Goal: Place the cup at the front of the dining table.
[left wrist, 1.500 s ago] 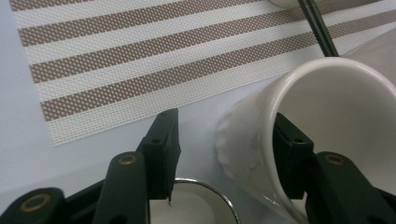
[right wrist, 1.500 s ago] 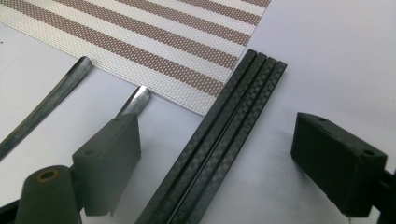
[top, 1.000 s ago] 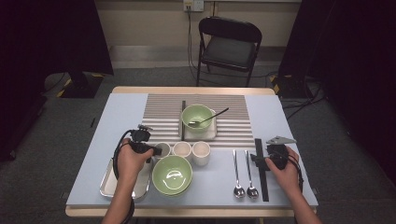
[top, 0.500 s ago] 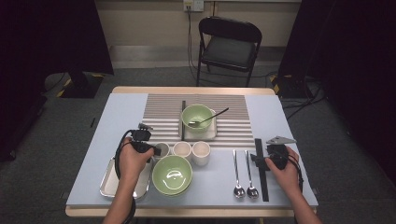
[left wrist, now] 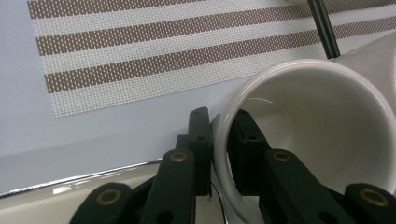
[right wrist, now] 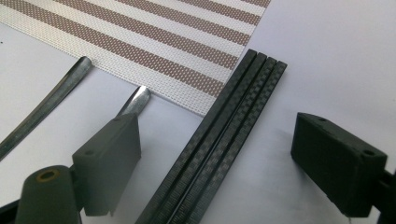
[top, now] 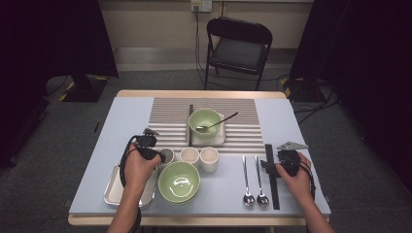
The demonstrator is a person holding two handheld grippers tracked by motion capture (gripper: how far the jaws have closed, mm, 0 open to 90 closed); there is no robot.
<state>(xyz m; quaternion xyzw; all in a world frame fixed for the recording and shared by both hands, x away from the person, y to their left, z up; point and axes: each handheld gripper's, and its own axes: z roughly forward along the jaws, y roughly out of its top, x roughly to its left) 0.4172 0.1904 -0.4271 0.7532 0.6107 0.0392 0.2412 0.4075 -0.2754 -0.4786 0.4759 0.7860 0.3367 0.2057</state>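
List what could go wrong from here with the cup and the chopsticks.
1. The left gripper has just been closing and pinches only the thin rim of the cup; the cup could tilt or slip when lifted.
2. That cup stands close beside the next cup and the green bowl, so a swing might knock them.
3. The right gripper is open astride four chopsticks; closing may grab them unevenly.

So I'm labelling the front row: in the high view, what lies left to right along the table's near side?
Metal tray → green bowl → left spoon → right spoon → black chopsticks.
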